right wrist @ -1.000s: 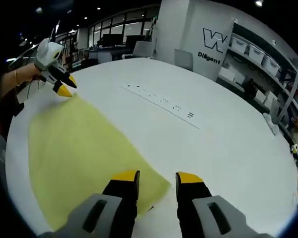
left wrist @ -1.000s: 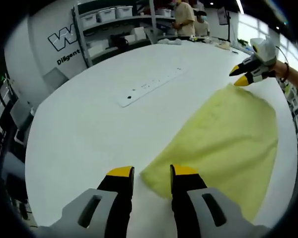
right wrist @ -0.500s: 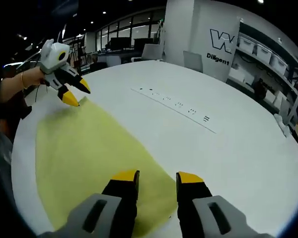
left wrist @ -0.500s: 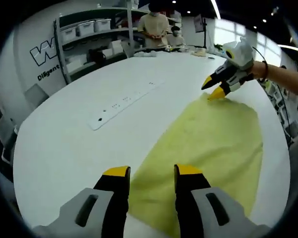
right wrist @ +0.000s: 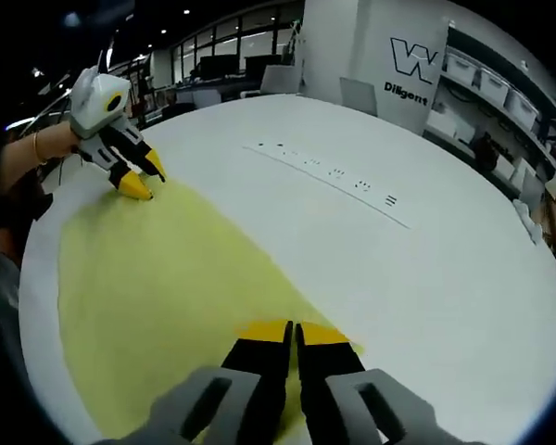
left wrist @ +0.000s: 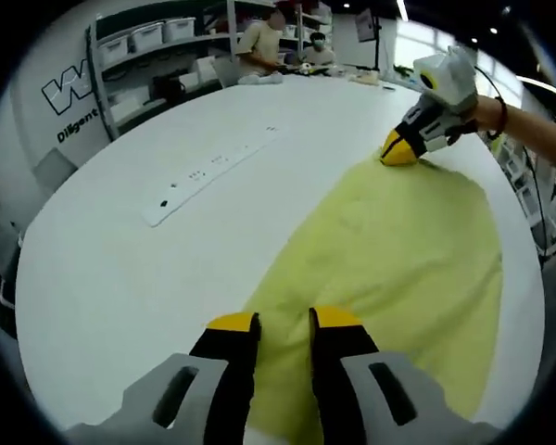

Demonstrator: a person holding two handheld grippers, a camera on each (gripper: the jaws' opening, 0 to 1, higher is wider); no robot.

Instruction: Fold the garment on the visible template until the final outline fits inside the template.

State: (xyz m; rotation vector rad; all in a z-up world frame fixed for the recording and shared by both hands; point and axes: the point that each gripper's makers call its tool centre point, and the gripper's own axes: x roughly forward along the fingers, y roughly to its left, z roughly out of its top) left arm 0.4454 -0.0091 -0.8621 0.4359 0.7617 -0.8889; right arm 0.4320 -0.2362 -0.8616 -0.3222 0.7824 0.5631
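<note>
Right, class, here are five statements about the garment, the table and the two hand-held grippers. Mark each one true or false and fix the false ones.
1. The garment is yellow. True.
2. The garment hangs in the air. False: it lies spread flat on the white table.
3. The right hand-held gripper has its jaws nearly together at a corner of the garment. True.
4. The left hand-held gripper is over bare table, far from the garment. False: its tips are at the garment's edge.
5. A long white strip with dark marks lies on the garment. False: it lies on the table, apart from it.
</note>
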